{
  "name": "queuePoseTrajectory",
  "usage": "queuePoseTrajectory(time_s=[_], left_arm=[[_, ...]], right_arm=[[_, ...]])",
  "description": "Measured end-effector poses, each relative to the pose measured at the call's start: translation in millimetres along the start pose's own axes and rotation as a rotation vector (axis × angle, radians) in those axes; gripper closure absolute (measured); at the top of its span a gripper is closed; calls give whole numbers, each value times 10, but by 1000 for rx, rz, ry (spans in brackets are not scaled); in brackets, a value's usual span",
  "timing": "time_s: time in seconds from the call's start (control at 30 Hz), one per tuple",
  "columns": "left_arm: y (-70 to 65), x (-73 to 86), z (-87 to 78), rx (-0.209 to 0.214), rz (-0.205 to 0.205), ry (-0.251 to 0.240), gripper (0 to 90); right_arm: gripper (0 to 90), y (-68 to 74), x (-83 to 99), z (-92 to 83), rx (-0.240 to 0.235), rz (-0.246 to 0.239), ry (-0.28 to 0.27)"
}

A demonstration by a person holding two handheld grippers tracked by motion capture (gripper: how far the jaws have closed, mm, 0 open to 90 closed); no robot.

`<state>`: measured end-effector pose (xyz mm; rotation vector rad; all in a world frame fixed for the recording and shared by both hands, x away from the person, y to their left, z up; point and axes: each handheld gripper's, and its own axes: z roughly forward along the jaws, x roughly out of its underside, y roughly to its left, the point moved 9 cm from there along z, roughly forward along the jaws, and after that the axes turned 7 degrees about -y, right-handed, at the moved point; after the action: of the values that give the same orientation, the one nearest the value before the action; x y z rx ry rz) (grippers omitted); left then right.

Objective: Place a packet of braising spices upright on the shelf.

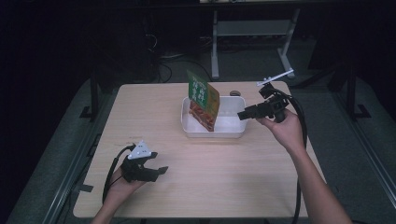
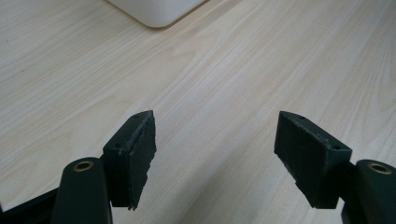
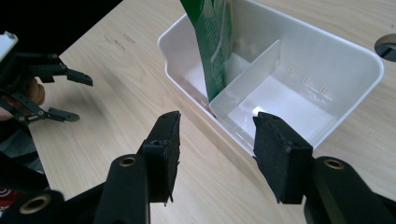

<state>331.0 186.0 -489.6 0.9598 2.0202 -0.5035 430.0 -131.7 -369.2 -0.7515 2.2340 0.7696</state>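
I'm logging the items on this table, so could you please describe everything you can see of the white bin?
The white bin is a shallow rectangular tub with rounded corners, seemingly glossy plastic. A translucent divider splits it into two compartments. It sits flat on the wooden table, right of centre. A green and orange packet stands tilted in its left compartment, against the divider. The right compartment looks empty. Neither gripper touches it.

A light wood-grain tabletop (image 1: 205,172) carries a white plastic bin (image 1: 233,128) near its far middle, and a clear divider (image 3: 247,81) splits the bin into two compartments. A green and orange packet (image 1: 203,100) stands tilted in the left compartment, leaning on the divider, its top rising well above the rim. A round dark hole (image 1: 235,93) sits in the tabletop just behind the bin, and farther back, on the dim floor, stand the white legs of another desk (image 1: 252,32) with dark cables (image 1: 163,70) beside them.
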Motion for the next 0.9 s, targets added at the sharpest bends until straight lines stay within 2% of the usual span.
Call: queuePoseTrajectory(time_s=[0.67,0.9], left_arm=[[10,8,3,-1,-6,3,286],[15,9,-1,-1,-6,1,285]], right_arm=[[487,57,316,-11,-20,2,10],[477,79,484,7,-22,-2,23]])
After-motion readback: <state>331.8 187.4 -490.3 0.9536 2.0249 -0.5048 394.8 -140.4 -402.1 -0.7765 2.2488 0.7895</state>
